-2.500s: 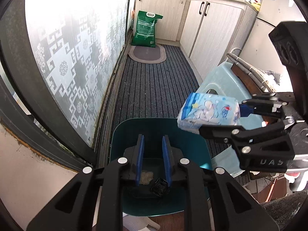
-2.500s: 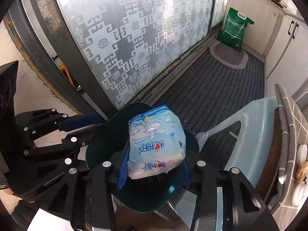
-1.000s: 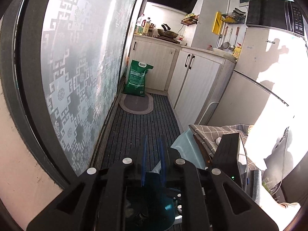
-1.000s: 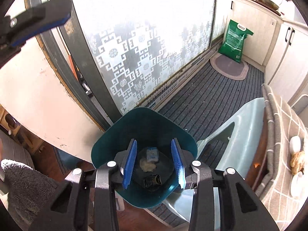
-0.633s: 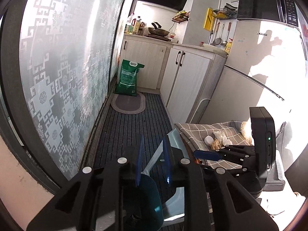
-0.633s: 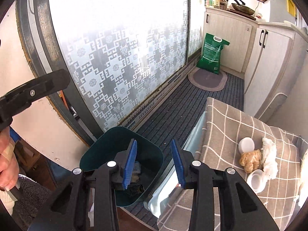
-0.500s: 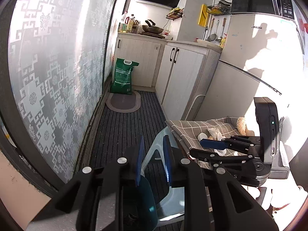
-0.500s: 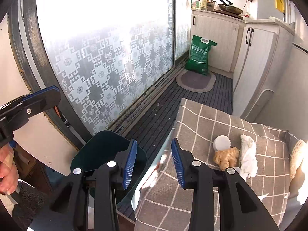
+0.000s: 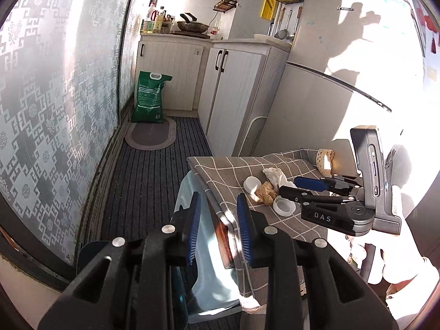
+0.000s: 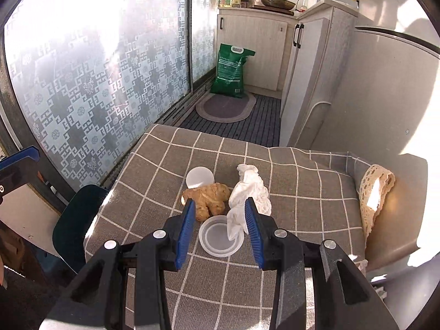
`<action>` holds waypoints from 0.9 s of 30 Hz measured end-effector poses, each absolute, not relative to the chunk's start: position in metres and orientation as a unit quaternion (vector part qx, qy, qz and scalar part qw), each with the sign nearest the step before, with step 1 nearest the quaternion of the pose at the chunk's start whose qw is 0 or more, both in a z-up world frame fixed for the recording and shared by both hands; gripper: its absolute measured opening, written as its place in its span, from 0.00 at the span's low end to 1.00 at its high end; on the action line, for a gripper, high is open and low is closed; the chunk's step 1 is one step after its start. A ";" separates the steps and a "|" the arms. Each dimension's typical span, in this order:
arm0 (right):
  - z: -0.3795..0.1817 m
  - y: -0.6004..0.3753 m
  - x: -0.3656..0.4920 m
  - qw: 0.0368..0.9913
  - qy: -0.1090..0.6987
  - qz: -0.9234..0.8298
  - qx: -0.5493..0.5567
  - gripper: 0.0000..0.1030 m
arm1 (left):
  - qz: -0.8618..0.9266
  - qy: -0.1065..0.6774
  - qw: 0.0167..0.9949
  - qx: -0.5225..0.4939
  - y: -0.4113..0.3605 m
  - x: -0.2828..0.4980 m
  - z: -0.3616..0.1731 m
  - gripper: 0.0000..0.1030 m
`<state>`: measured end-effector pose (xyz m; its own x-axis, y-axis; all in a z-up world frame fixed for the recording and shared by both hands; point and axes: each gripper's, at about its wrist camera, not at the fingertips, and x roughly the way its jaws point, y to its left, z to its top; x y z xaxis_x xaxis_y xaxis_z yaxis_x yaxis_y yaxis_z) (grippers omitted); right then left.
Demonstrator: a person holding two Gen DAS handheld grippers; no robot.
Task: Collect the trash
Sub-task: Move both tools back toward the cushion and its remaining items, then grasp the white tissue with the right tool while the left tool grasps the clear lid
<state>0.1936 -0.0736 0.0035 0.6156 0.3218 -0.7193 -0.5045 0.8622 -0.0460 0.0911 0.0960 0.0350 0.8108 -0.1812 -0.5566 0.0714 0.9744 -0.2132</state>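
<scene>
The right gripper [image 10: 220, 217] hangs above the checked cloth [image 10: 302, 209] with its jaws parted and nothing between the pads. Seen past the fingertips, a clear lid [image 10: 217, 240] lies flat on the cloth directly below the gap. The ginger [image 10: 209, 196] lies just past the lid, touching or nearly touching its far rim. A crumpled tissue [image 10: 249, 188] lies to the right of the ginger, and its lower end drapes onto the lid. A white cap [image 10: 200, 177] lies just beyond the ginger. These four pieces sit bunched near the middle of the cloth, well clear of its edges, with bare cloth on all sides of them. The cloth's left edge drops off beside the dark green bin [image 10: 75, 225], which stands on the floor below that edge.

The left gripper [image 9: 218, 217] is off the cloth's left corner, over the drop. Its jaws are opening and hold nothing, with the cloth edge and a pale blue stool [image 9: 209, 275] showing between them. Its view shows the right gripper [image 9: 297, 185] over the trash from the side.

Beyond the cloth, a strip of ribbed mat [image 9: 143, 181] runs between the patterned glass door [image 10: 90, 82] and the cabinets [image 9: 233, 96]. It ends at an oval rug [image 10: 225, 107] and a green sack [image 10: 231, 71].
</scene>
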 end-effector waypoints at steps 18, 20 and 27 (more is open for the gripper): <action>-0.014 -0.103 0.227 0.886 0.394 0.239 -0.059 0.13 | -0.136 0.360 0.921 -0.063 0.017 0.126 -0.009 0.29; -0.011 -0.109 0.226 0.888 0.389 0.239 -0.057 0.13 | -0.139 0.365 0.918 -0.065 0.010 0.129 -0.014 0.33; 0.002 -0.134 0.217 0.896 0.373 0.235 -0.061 0.12 | -0.139 0.378 0.913 -0.066 -0.007 0.145 -0.028 0.36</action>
